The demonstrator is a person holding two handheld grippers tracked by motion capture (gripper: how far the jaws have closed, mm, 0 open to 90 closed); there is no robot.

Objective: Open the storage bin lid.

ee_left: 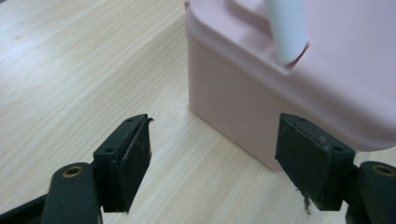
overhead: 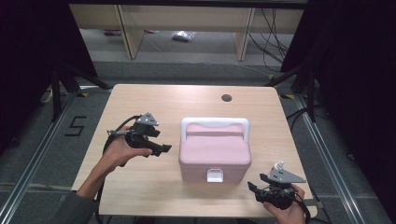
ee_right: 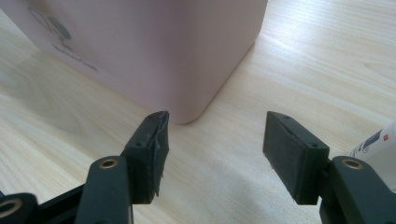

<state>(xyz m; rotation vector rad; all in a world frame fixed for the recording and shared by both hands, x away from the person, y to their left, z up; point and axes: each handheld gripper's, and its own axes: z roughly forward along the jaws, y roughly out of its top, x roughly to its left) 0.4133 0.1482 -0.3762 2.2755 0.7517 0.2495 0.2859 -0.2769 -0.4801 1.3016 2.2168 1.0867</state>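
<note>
Box (overhead: 215, 156) closed, latch (overhead: 215, 175) down, untouched on tabletop (overhead: 140, 191). Left gripper (ee_left: 212, 154) and right gripper (ee_right: 212, 149) fingers spread, empty, box corner just ahead. Nothing started.

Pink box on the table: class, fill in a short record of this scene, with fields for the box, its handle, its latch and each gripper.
box: pink lidded box, lid shut, on wooden table
handle: white handle, folded toward the far side
latch: white latch, on the near face
left gripper: jaws open, beside the box's left side, apart from it
right gripper: jaws open, near the box's near right corner, holding nothing
</note>
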